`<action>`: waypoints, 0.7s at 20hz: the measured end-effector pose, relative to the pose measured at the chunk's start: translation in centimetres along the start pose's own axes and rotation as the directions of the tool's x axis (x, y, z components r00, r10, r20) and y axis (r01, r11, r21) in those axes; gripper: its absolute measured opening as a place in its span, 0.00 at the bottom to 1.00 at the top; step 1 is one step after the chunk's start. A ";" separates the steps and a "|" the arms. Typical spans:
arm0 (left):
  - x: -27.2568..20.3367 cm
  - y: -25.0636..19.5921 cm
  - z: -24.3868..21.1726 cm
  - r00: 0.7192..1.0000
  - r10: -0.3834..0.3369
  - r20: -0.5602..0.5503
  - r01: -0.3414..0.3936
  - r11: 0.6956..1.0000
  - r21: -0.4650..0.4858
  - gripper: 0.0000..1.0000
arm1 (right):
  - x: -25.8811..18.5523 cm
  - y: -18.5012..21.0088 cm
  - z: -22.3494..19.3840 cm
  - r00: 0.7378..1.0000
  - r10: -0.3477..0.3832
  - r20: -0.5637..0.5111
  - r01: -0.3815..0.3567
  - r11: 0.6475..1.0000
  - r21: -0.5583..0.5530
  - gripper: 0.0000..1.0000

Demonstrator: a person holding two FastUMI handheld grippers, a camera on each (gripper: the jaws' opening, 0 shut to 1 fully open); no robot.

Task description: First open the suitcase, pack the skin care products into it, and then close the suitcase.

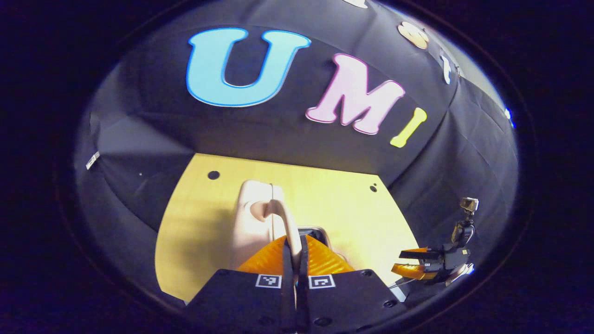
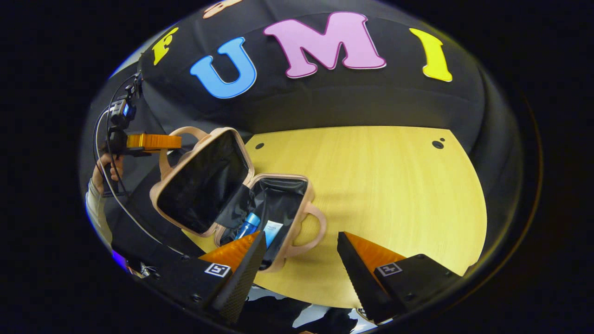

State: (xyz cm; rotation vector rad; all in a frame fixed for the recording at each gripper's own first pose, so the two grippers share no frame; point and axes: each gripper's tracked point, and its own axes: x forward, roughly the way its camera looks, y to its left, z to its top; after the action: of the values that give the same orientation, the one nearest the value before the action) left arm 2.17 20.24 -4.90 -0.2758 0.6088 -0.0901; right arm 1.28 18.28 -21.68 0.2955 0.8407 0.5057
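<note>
Your table [image 2: 371,185] is a pale yellow wooden top reaching to the black cloth wall [image 2: 325,102] at the far side. In the right gripper view the suitcase [image 2: 278,204], a small pinkish case with a dark lining, stands open on the near left part of that table. Its base half lies flat with one loop handle [image 2: 312,232] pointing toward the near right. Its lid [image 2: 202,181] is raised and tilted to the left, dark inner face showing, with the second handle [image 2: 183,134] at its upper edge.

Inside the base you have two skin care products: a blue-capped tube [image 2: 250,221] and, just beside it on the right, a pale blue-and-white item [image 2: 273,231]. Their lower ends are hidden behind your right finger.

Your left gripper [image 1: 296,260] has its jaws drawn nearly together with the lid's handle [image 1: 288,222] pinched between both fingers; in the left gripper view the pinkish shell [image 1: 255,208] rises edge-on just beyond them. From the right gripper view you see that same gripper [image 2: 153,141] at the far left, at the lid's handle, with your hand [image 2: 104,174] and pale sleeve behind it.

Your right gripper [image 2: 301,260] hangs over the near table edge with its jaws spread wide and nothing between them, the left finger overlapping the case's near corner. It appears also in the left gripper view [image 1: 417,262], low on the right.
</note>
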 end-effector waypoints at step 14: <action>15.0 -7.8 -13.6 0.938 -0.022 -0.346 0.040 0.998 0.045 0.10 | -8.0 -12.0 -3.9 0.995 -0.104 0.012 0.103 0.994 0.047 0.97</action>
State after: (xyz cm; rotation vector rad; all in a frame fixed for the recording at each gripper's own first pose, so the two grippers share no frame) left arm 6.62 7.19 -21.63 -0.2205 0.9507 -0.1870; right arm -2.49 4.04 -24.38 0.2959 0.8499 0.3875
